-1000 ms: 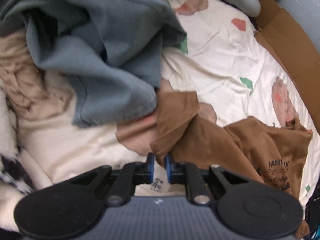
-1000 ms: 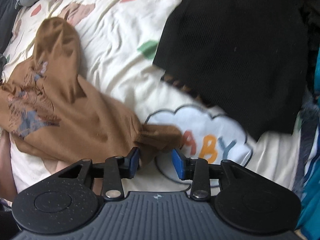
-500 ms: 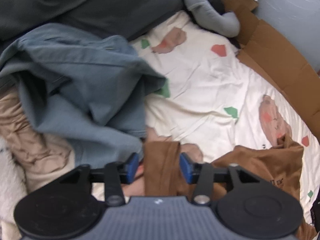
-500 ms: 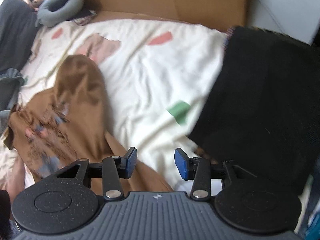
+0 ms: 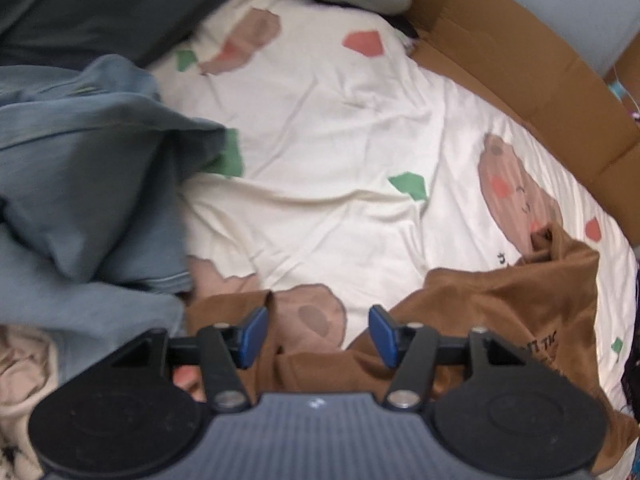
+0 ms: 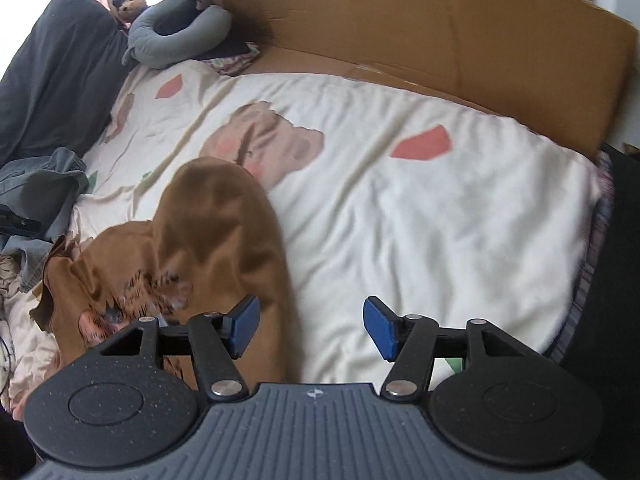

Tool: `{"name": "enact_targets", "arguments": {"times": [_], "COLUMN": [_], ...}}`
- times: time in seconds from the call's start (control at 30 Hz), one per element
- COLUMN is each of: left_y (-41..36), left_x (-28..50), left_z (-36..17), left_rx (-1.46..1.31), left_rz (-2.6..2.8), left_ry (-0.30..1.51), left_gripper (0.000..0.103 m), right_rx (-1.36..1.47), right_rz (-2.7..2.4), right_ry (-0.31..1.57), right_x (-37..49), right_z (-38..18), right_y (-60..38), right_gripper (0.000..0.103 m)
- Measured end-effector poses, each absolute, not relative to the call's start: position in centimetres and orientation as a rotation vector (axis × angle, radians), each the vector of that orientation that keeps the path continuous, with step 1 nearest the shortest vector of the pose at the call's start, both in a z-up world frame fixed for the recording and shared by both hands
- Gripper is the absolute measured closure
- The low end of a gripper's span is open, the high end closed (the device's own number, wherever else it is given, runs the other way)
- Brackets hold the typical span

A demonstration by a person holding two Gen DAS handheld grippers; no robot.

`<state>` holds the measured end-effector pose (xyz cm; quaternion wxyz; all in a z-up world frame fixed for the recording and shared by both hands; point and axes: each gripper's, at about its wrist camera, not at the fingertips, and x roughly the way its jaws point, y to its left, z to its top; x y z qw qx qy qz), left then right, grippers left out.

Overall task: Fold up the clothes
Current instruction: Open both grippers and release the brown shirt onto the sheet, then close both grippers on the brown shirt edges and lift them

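Two hand-held grippers hover over a brown T-shirt lying crumpled on a cream cartoon-print bedsheet, with a heap of blue-grey clothes just beside it and a cardboard sheet along the far edge of the bed. The left gripper has its blue pads well apart and opening, with a brown fold lying under them but not pinched. The right gripper is likewise parting, its jaws empty over bare sheet at the shirt's edge. A black garment lies to the right. The shirt looks light, limp and soft, likely to sag and bunch wherever it is lifted, though unlikely to slip from rubbery pads. A sound hold would probably be at a hem corner or a shoulder seam, one gripper on each side, so the cloth can be drawn flat before any fold; the printed front marks which side faces up.
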<state>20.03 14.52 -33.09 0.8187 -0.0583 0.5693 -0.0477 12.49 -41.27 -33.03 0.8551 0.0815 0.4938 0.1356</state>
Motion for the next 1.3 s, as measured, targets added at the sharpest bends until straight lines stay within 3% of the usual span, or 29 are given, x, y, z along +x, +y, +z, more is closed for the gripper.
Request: {"name": "enact_targets", "arguments": {"times": [0.17, 0.33, 0.93, 1.0, 1.07, 1.13, 1.17, 1.2, 1.3], "left_y": [13.0, 11.9, 11.2, 11.1, 10.8, 10.3, 10.1, 9.9, 9.6], "left_x": [20.8, 20.9, 19.0, 19.0, 18.9, 18.9, 18.9, 18.8, 18.8], "left_z": [-35.6, -38.0, -42.8, -42.8, -42.7, -42.4, -42.3, -42.1, -41.4], "left_rx": [-0.082, -0.064, -0.029, -0.030, -0.024, -0.014, -0.014, -0.007, 0.007], "left_rz": [-0.144, -0.185, -0.239, -0.239, -0.251, -0.284, -0.296, -0.295, -0.279], "left_ry": [1.250, 1.286, 1.306, 1.295, 1.283, 1.276, 1.276, 1.272, 1.230], "left_gripper": [0.029, 0.025, 0.026, 0.035, 0.046, 0.070, 0.086, 0.092, 0.096], "right_rx": [0.154, 0.135, 0.138, 0.131, 0.121, 0.111, 0.113, 0.119, 0.131], "right_rz": [0.326, 0.380, 0.498, 0.519, 0.536, 0.553, 0.556, 0.555, 0.549], "right_ry": [1.054, 1.080, 1.090, 1.080, 1.081, 1.081, 1.078, 1.074, 1.054], "right_x": [15.2, 17.9, 23.2, 23.6, 23.8, 24.0, 24.0, 23.9, 23.4], "right_z": [-35.0, -37.3, -42.6, -42.5, -42.5, -42.4, -42.3, -42.1, -41.6], "right_y": [-39.2, -36.6, -31.1, -30.5, -30.1, -29.6, -29.6, -29.7, -30.4], "right_gripper": [0.027, 0.022, 0.015, 0.020, 0.033, 0.063, 0.072, 0.087, 0.091]}}
